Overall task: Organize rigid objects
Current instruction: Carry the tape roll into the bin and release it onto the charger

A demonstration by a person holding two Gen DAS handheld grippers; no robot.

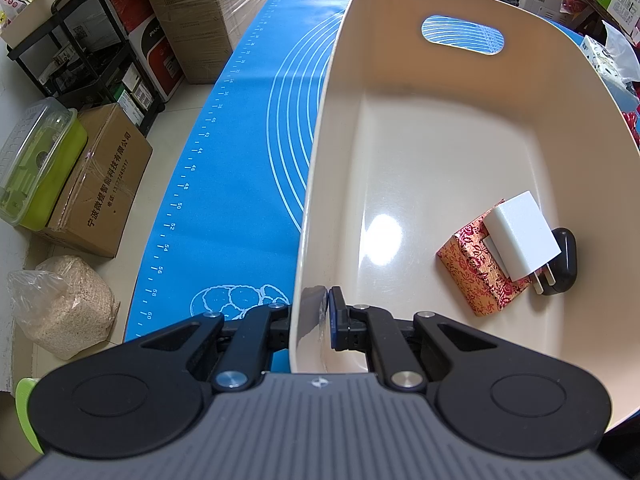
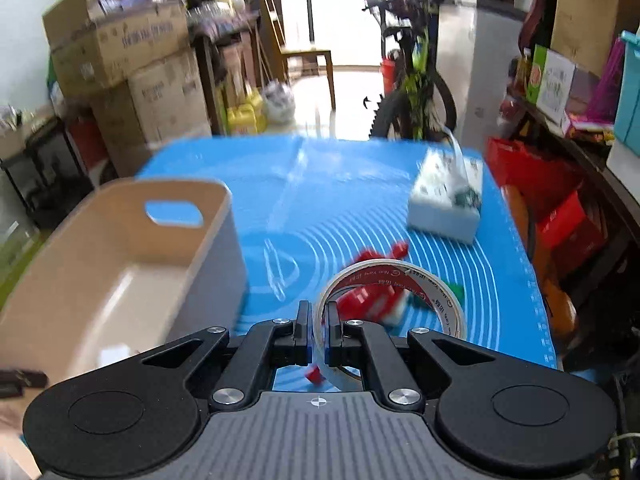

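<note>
A white roll of tape (image 2: 390, 300) with red print is pinched through its ring wall by the right gripper (image 2: 318, 334), above the blue mat (image 2: 360, 208). The cream basket (image 1: 440, 128) is clamped at its near rim by the left gripper (image 1: 310, 322); 3 items are seen inside: a red patterned box (image 1: 476, 272), a white charger (image 1: 520, 236), a black object (image 1: 566, 256).

A cream plastic bin (image 1: 460, 128) is set on a blue silicone mat (image 1: 240, 160). Inside, a white charger (image 1: 520, 236) is propped on a red patterned box (image 1: 476, 268), beside a black object (image 1: 566, 256).
</note>
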